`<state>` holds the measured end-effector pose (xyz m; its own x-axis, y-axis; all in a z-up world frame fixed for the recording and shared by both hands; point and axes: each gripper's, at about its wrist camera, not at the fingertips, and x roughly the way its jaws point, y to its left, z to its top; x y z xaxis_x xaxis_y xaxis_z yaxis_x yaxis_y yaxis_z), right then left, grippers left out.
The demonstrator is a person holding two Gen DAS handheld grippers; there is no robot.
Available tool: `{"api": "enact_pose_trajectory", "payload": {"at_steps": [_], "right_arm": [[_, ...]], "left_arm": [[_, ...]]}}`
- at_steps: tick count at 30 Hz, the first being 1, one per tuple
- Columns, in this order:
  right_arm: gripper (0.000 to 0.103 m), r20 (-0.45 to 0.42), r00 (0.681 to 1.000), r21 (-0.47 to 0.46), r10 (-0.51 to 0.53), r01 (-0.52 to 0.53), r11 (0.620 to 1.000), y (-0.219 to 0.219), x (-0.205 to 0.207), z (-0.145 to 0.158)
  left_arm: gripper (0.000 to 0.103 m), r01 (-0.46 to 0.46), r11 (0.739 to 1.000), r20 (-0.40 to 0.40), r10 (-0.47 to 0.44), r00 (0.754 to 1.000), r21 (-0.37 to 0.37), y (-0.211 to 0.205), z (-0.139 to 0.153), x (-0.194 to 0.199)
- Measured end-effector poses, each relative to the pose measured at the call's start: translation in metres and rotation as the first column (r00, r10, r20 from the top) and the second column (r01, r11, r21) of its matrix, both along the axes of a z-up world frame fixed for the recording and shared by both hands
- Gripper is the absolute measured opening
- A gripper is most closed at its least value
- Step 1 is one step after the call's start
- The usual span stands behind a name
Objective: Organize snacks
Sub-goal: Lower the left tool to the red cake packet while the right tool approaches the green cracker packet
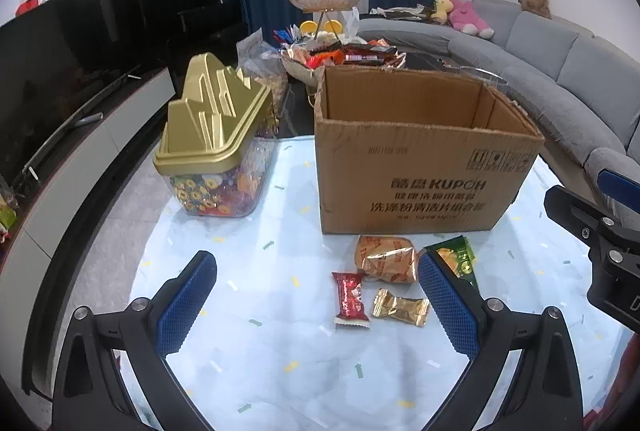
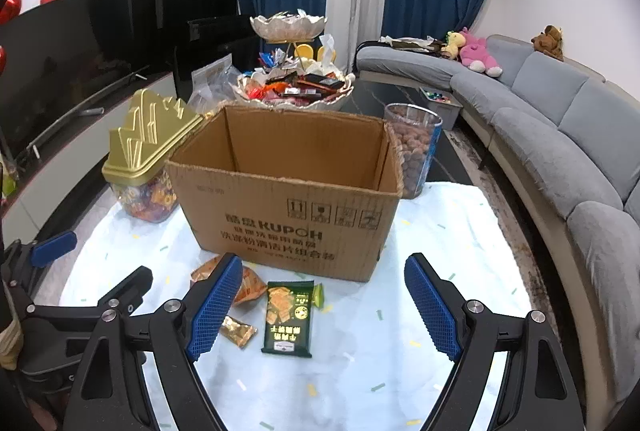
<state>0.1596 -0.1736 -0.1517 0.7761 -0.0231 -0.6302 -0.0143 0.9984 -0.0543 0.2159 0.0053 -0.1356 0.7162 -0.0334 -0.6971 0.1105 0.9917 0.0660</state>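
Snacks [image 1: 390, 287] lie before cardboard box [image 1: 416, 159]; gold-lidded jar [image 1: 216, 143] beside it; both tools [image 2: 324, 305] spread, empty.

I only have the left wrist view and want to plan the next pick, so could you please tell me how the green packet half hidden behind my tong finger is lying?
Observer: The green packet lies flat and whole in front of the cardboard box, between the open fingers of the right tongs.
Operator: Thank you. Is anything beside it?
Observer: A small light-green piece sits at its top right corner.
Operator: And behind the box?
Observer: A clear jar of brown snacks stands at the box's far right corner.
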Motion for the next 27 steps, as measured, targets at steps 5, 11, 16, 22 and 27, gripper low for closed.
{"api": "enact_pose_trajectory", "payload": {"at_steps": [5, 11, 16, 22, 27], "right_arm": [[0.084, 0.003, 1.000, -0.011, 0.014, -0.014, 1.000, 0.005, 0.001, -0.013], [0.084, -0.002, 0.999, -0.022, 0.041, -0.041, 0.999, 0.011, 0.001, -0.030], [0.084, -0.011, 0.999, -0.027, 0.053, -0.053, 0.998, 0.014, 0.003, -0.043], [0.084, -0.020, 0.998, -0.029, 0.059, -0.060, 0.998, 0.015, 0.007, -0.055], [0.084, -0.024, 0.998, -0.032, 0.063, -0.064, 0.997, 0.018, 0.009, -0.064]], "left_arm": [[0.102, 0.002, 1.000, -0.008, -0.002, 1.000, 0.005, 0.000, -0.018, 0.001], [0.102, 0.010, 1.000, -0.002, -0.010, 1.000, 0.021, -0.002, -0.035, 0.002], [0.102, 0.013, 0.999, 0.013, -0.013, 1.000, 0.034, -0.002, -0.046, 0.003], [0.102, 0.013, 0.999, 0.036, -0.014, 0.999, 0.042, -0.001, -0.055, 0.006], [0.099, 0.016, 0.999, 0.033, -0.017, 0.999, 0.037, 0.001, -0.065, 0.010]]}}
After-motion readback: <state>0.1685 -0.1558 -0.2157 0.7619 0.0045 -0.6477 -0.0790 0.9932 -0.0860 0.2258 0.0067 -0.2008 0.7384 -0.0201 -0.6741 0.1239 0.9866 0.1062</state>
